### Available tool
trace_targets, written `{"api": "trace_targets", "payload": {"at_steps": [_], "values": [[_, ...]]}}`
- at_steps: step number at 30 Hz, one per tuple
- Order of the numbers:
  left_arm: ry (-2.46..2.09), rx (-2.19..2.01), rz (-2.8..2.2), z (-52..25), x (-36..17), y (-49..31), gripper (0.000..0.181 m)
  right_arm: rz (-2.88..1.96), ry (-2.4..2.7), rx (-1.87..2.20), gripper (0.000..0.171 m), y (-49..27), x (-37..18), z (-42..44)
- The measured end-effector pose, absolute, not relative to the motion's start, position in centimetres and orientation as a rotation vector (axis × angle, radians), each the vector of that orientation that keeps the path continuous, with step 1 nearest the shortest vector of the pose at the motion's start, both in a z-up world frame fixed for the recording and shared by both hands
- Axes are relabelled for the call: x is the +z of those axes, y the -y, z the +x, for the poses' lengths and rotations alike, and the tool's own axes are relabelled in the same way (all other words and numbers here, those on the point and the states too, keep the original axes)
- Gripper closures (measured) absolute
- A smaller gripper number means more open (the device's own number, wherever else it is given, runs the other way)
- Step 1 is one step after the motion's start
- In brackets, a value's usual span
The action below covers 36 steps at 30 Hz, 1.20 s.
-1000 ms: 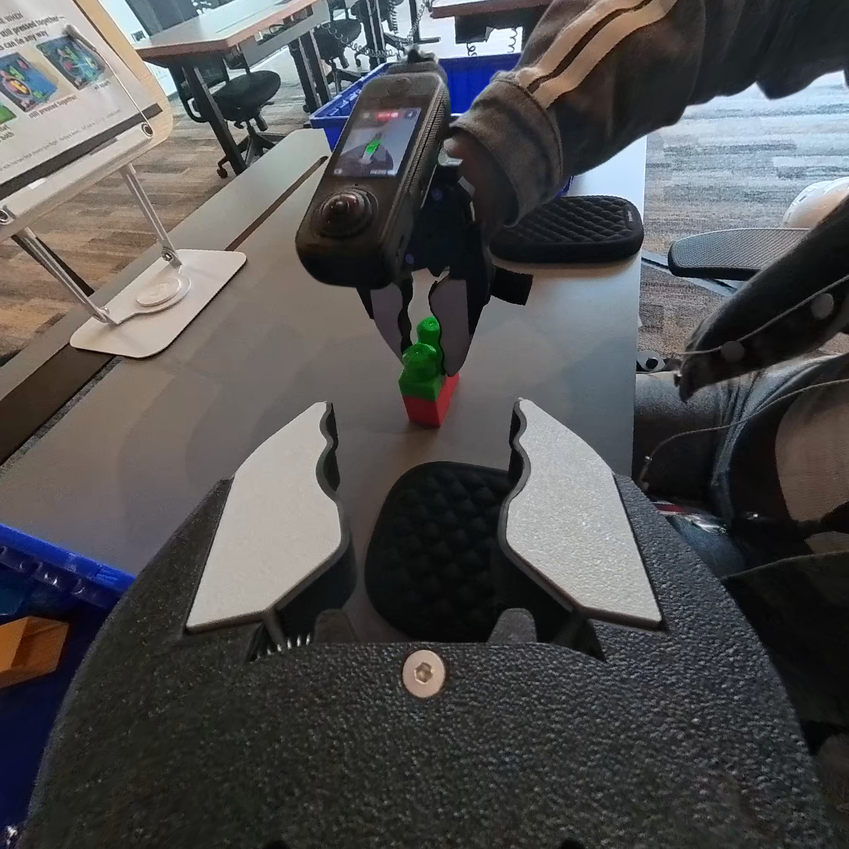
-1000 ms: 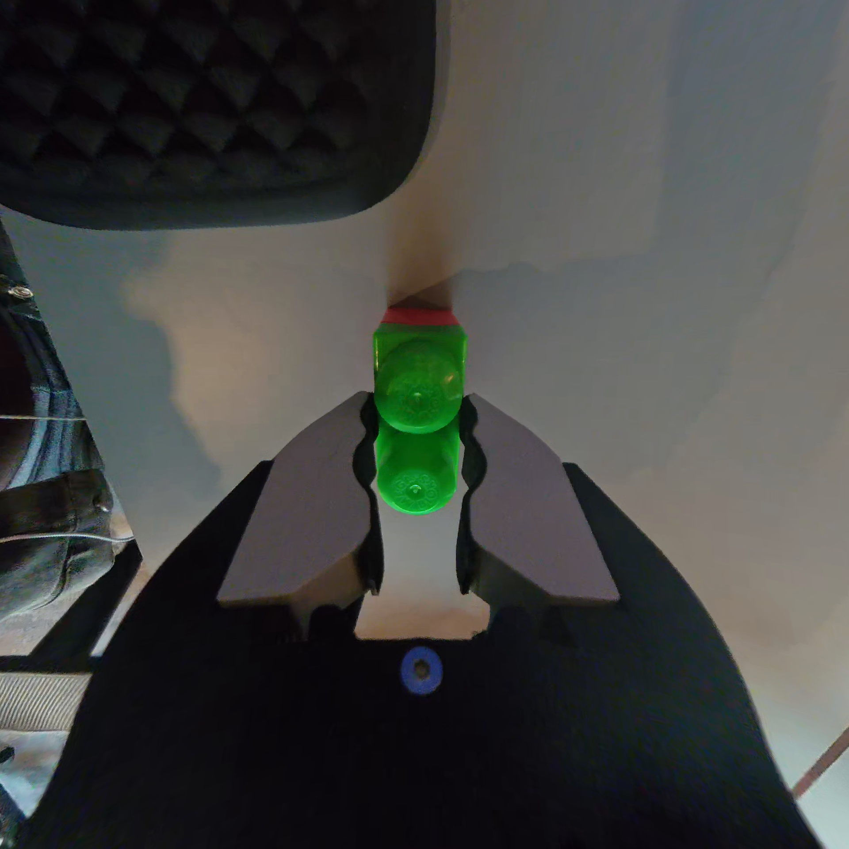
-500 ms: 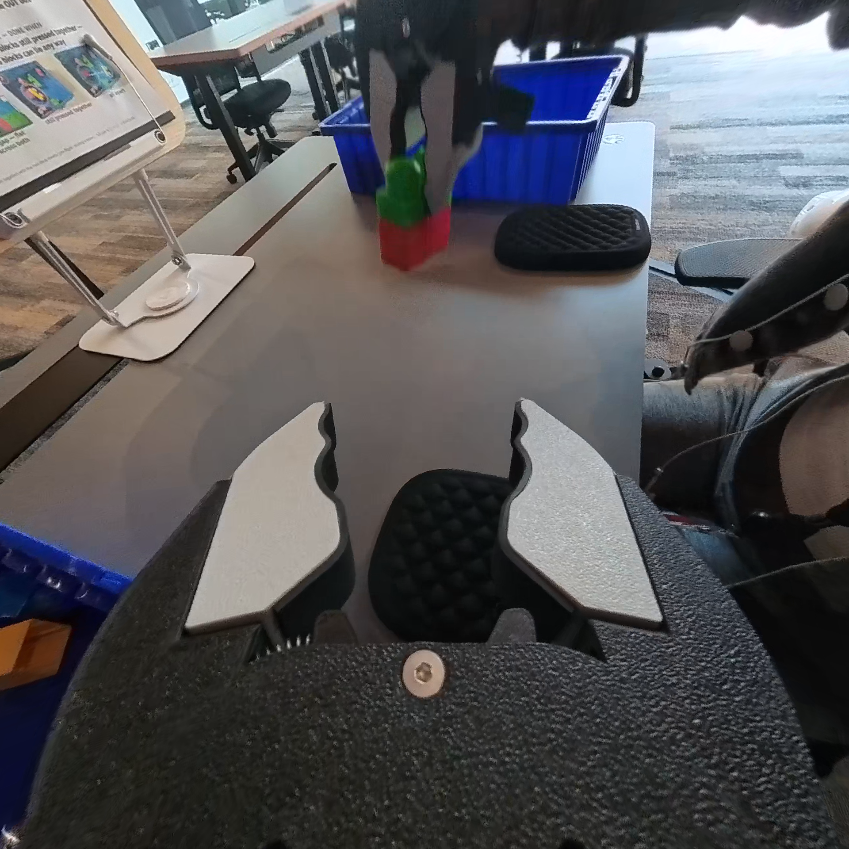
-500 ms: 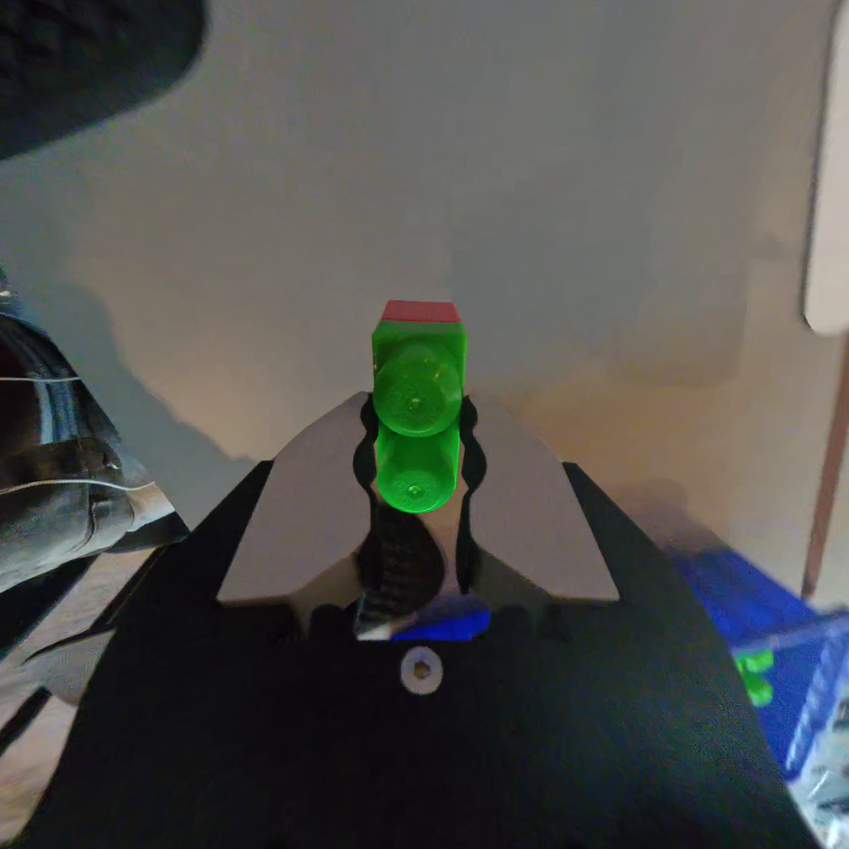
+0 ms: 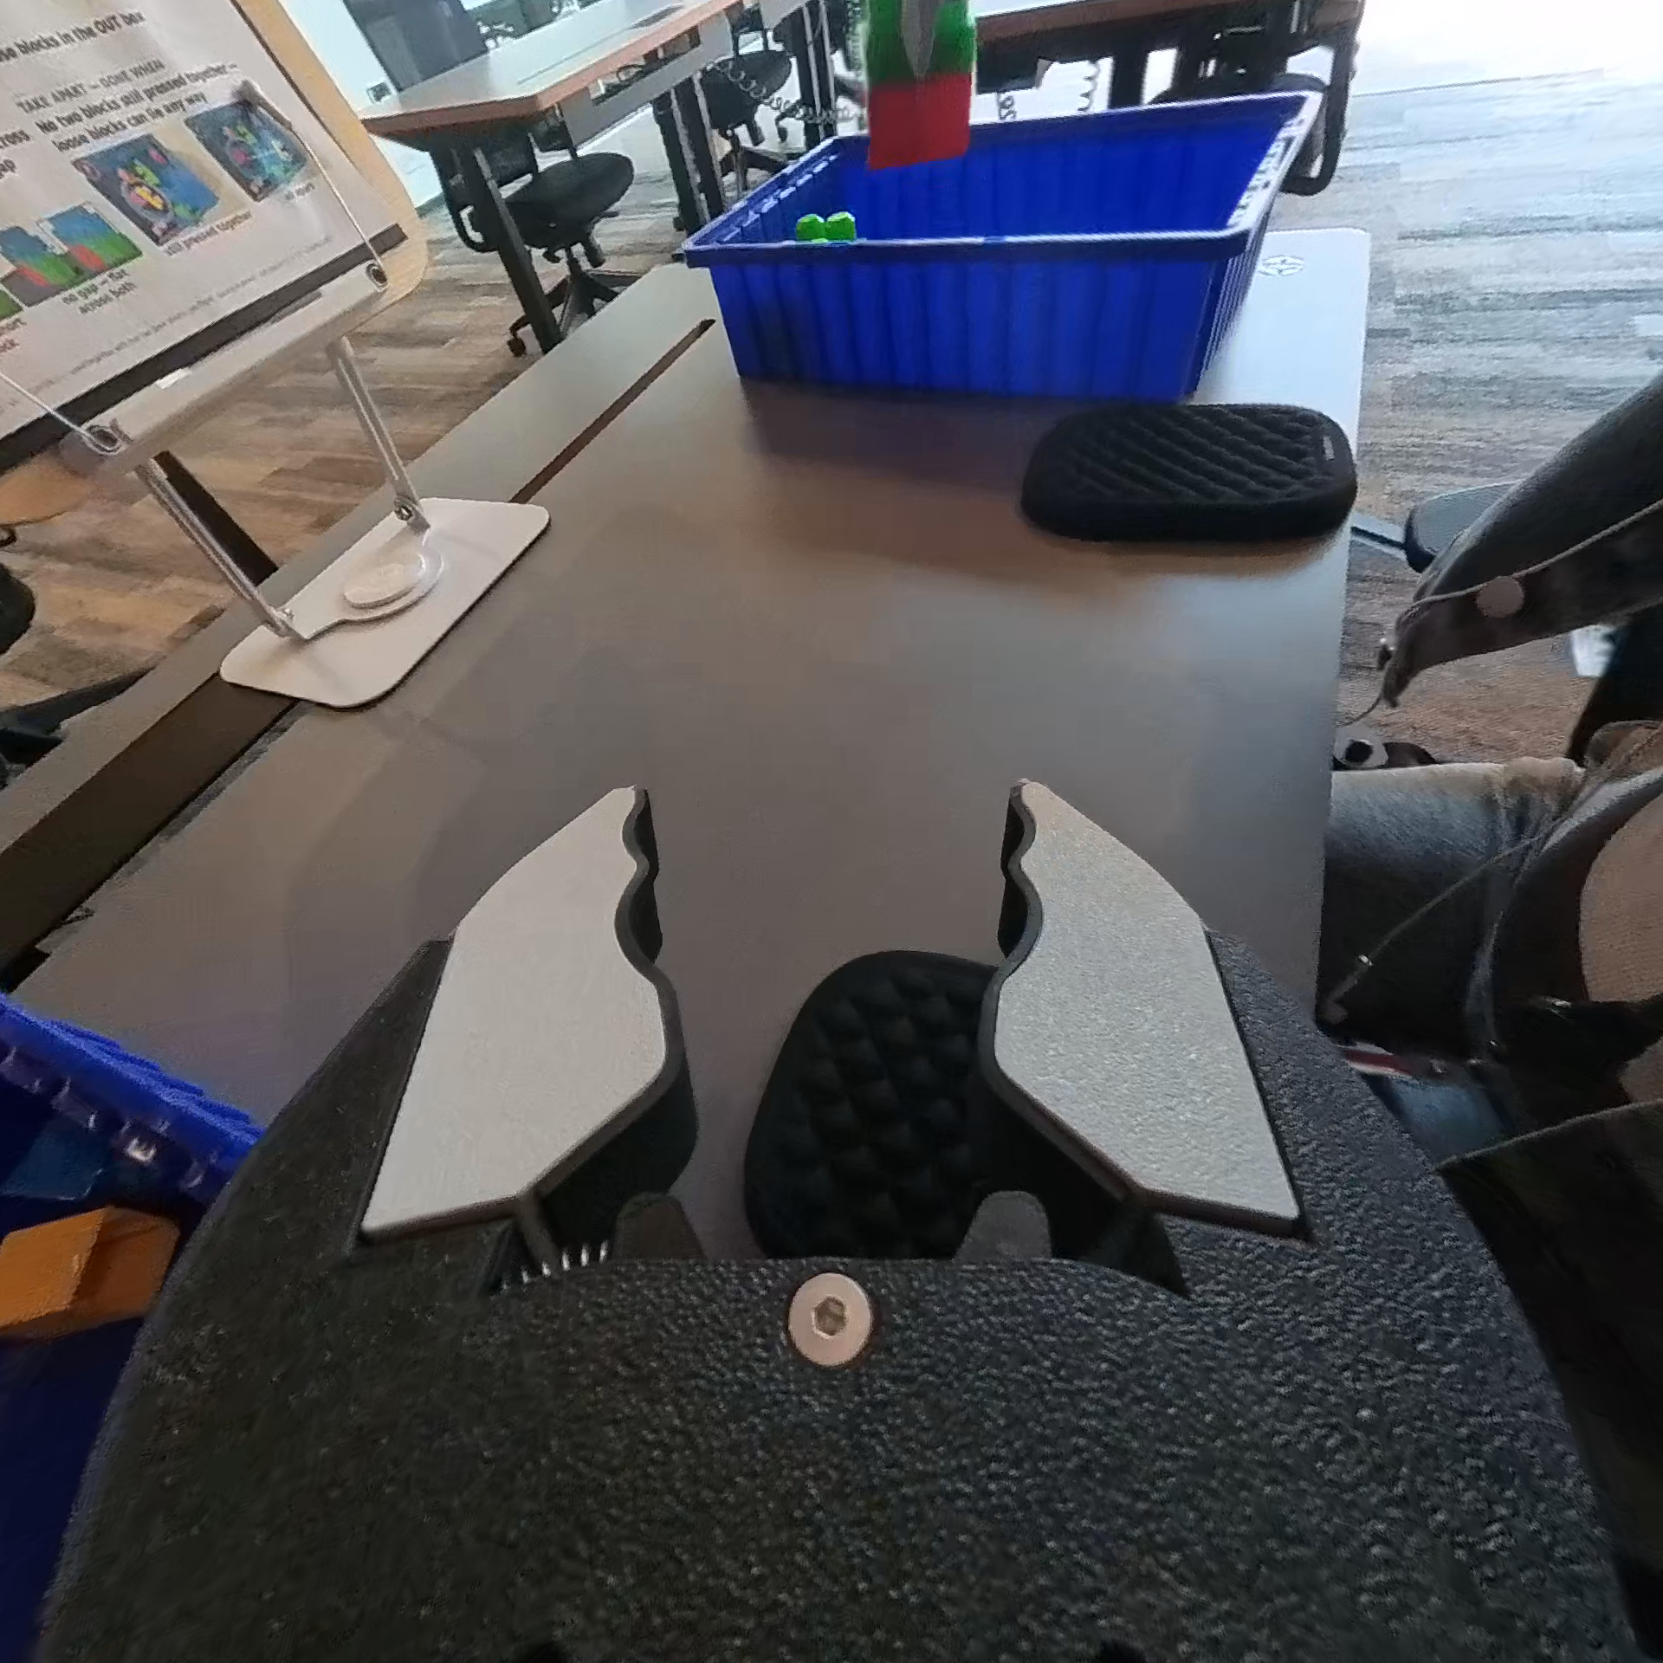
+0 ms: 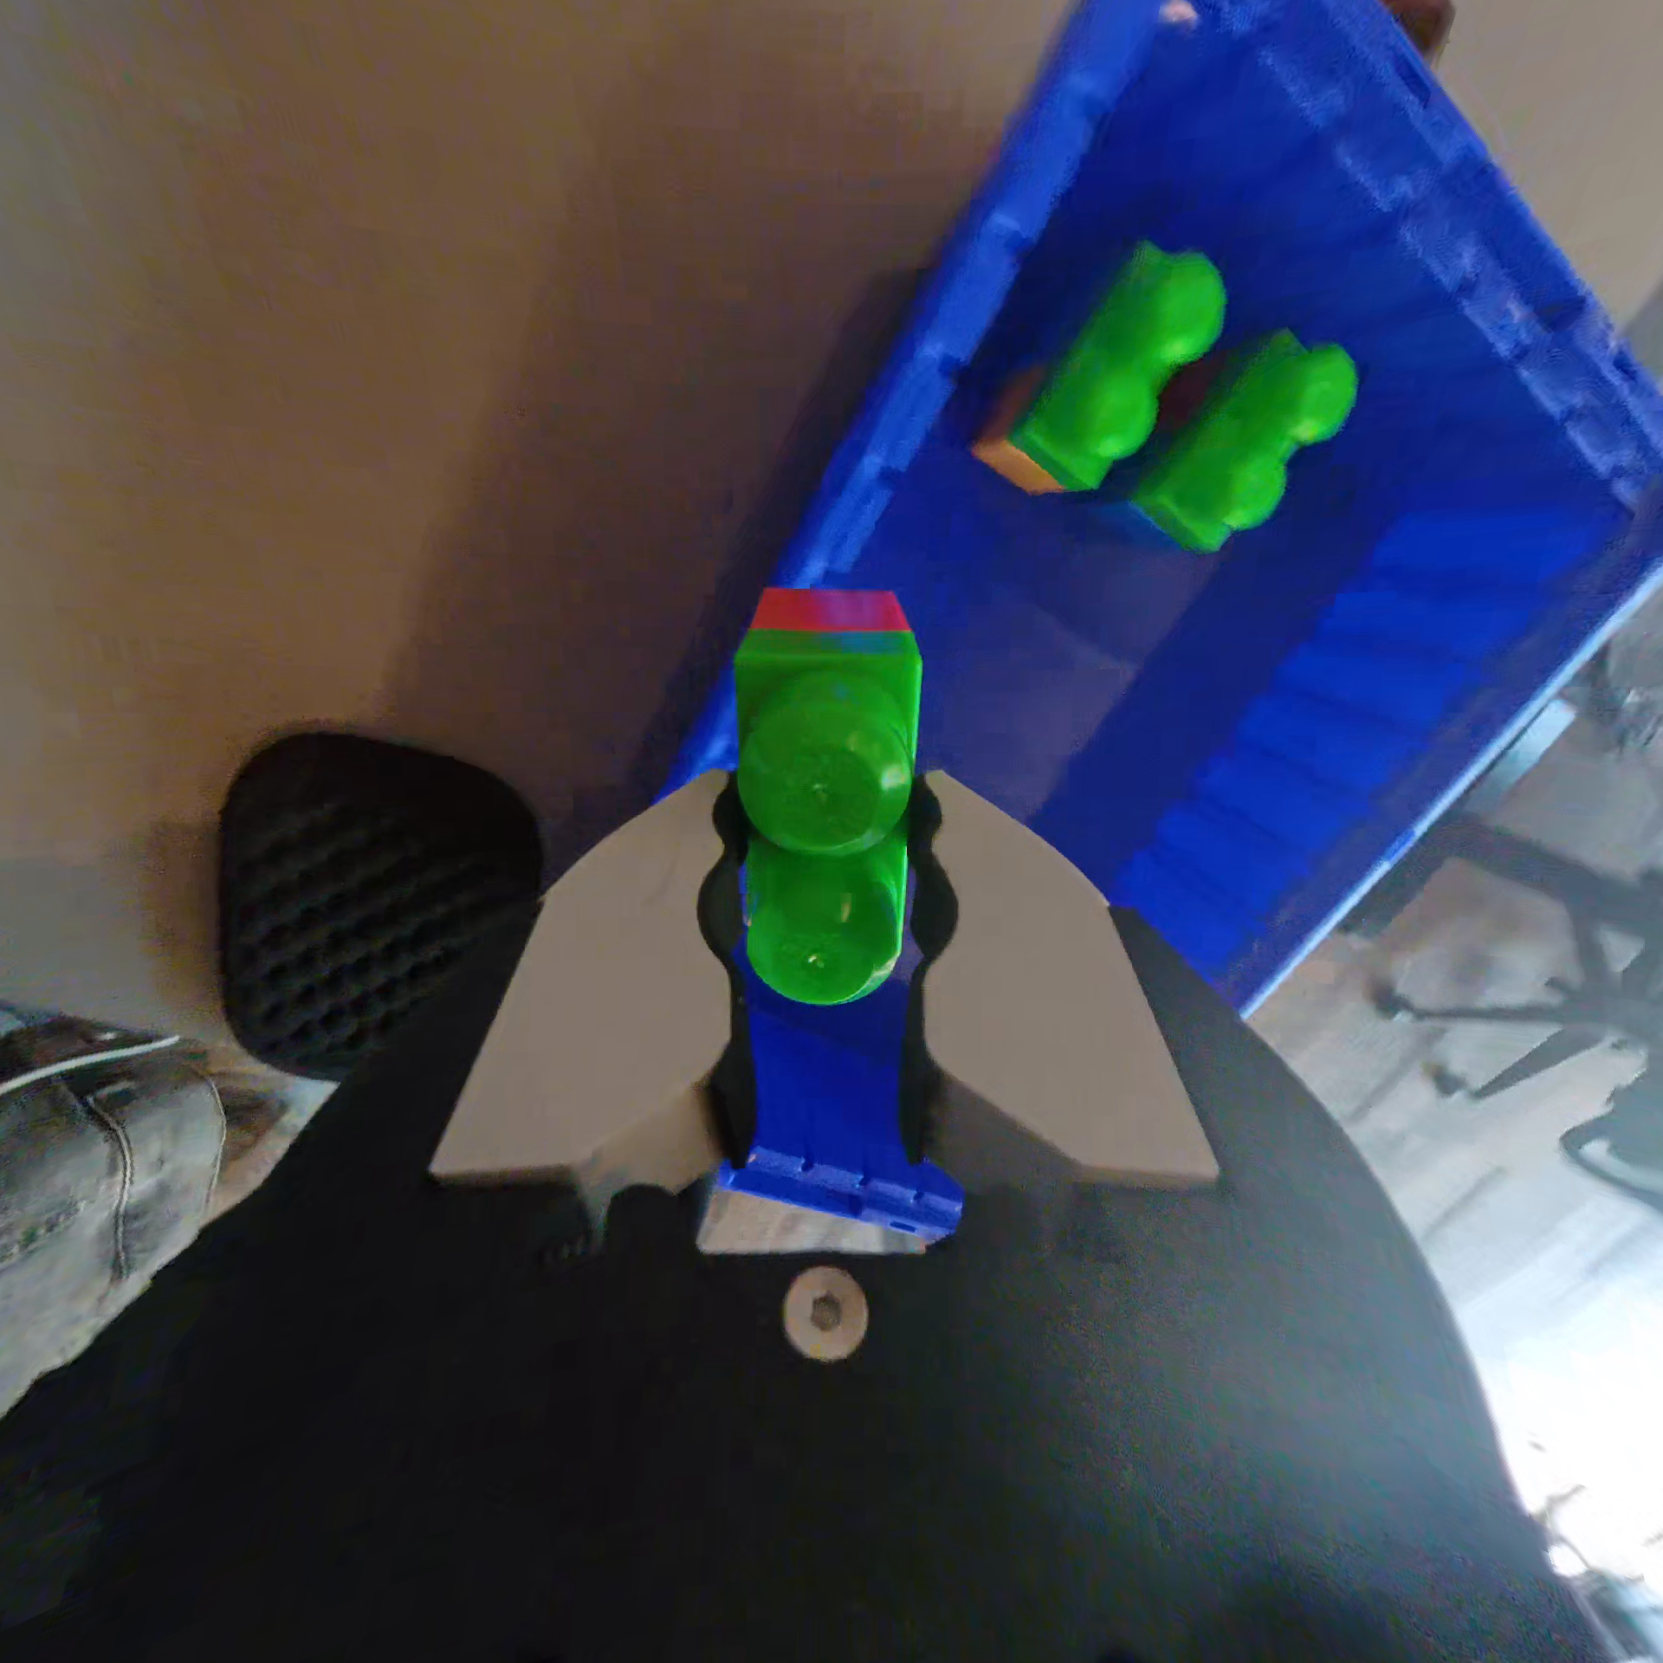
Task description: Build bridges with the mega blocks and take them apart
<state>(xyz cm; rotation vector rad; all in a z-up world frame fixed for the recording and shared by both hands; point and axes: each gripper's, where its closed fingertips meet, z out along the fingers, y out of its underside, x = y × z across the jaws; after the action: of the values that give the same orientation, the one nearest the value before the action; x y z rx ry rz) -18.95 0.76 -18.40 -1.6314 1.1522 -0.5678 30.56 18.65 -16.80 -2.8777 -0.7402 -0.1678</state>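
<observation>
My right gripper (image 6: 823,792) is shut on a green two-stud block (image 6: 823,810) with a red block (image 6: 828,610) stuck under it. It holds the pair in the air over the near edge of a blue bin (image 6: 1350,630). The pair also shows at the top of the left wrist view, green block (image 5: 918,40) over red block (image 5: 918,117), above the blue bin (image 5: 990,306). Inside the bin lie two green blocks (image 6: 1188,396) on other pieces. My left gripper (image 5: 828,801) is open and empty, low over the dark table (image 5: 810,630).
A black textured pad (image 5: 1188,472) lies on the table near the bin, and another pad (image 5: 864,1107) lies under my left gripper. A stand with an instruction sheet (image 5: 180,225) is at the left. Another blue bin (image 5: 81,1107) sits at the near left. A person's leg (image 5: 1440,837) is at the right. Across from one pair of fingers to the other is roughly 55 cm.
My right gripper lifted the green-and-red pair off the table and carried it away to above the far blue bin. My left gripper stayed where it was, open.
</observation>
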Motion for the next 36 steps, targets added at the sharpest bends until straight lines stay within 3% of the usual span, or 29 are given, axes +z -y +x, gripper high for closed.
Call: {"api": "trace_targets", "payload": {"at_steps": [16,23,36], "values": [[-1.115,-0.568,-1.624,-16.0,-17.5,-1.5,0.108,-2.943,-0.007,-0.204,0.137,-27.4,-23.7,46.1],[-1.132,-0.585,-1.661,-15.2,-18.8,-2.3,0.108,-2.940,-0.045,-0.145,0.136,-29.6,-27.4,47.5],[-1.141,-0.562,-1.681,-15.1,-19.3,-2.6,0.108,-2.946,-0.080,-0.104,0.137,-31.5,-29.7,47.7]]}}
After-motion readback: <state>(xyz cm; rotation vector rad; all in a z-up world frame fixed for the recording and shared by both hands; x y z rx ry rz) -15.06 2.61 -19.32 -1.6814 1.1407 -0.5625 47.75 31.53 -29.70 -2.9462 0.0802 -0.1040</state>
